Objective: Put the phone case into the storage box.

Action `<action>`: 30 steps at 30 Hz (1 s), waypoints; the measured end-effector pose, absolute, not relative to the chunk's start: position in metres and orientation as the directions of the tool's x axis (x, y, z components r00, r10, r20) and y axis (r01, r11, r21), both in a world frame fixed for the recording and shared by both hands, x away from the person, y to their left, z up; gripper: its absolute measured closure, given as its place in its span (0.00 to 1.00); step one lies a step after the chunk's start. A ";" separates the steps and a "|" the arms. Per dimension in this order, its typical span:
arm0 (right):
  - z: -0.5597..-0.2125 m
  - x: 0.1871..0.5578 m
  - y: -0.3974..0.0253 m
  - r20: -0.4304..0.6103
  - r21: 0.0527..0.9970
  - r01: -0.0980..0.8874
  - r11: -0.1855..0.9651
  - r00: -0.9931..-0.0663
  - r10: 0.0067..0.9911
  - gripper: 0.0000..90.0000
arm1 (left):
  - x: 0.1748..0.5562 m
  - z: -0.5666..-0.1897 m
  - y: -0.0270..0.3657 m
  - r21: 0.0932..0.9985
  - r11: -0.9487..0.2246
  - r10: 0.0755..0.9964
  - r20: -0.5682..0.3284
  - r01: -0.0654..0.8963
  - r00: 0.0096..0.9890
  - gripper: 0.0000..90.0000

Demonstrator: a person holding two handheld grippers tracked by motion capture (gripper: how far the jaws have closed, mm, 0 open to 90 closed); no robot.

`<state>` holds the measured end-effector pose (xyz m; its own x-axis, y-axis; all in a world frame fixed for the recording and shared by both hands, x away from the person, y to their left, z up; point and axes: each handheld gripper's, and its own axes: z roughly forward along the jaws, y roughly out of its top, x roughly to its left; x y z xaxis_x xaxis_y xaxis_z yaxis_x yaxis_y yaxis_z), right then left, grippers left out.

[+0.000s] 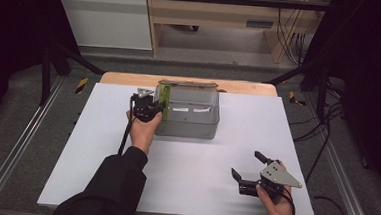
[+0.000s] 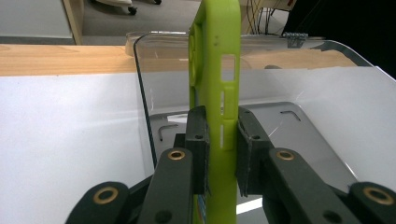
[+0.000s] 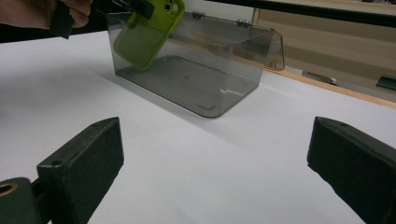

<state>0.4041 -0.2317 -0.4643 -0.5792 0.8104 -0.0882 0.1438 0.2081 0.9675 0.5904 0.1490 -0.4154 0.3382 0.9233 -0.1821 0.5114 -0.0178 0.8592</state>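
Observation:
A lime-green phone case (image 1: 164, 97) is pinched edge-on in my left gripper (image 1: 158, 105), which is shut on it at the left end of a smoky clear plastic box (image 1: 187, 130). In the left gripper view the case (image 2: 215, 84) stands upright between the pads of the left gripper (image 2: 222, 140), just inside the box's left wall (image 2: 141, 84). In the right gripper view the case (image 3: 147, 35) hangs tilted, its lower part seen through the box's wall (image 3: 210, 88). My right gripper (image 1: 246, 164) rests open near the front right of the table, nothing between its pads (image 3: 84, 163).
The box stands at the back middle of a white table top (image 1: 100, 152), its lid (image 1: 187, 83) folded open behind it. A wooden strip (image 1: 245, 87) runs along the table's far edge. Black frame rails flank the table, and cables lie at the right.

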 end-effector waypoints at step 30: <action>-0.464 0.404 -0.232 -0.083 0.967 0.150 0.206 -0.578 0.812 0.04 | 0.592 -0.416 0.151 0.853 -0.001 0.927 -0.195 0.523 0.321 0.86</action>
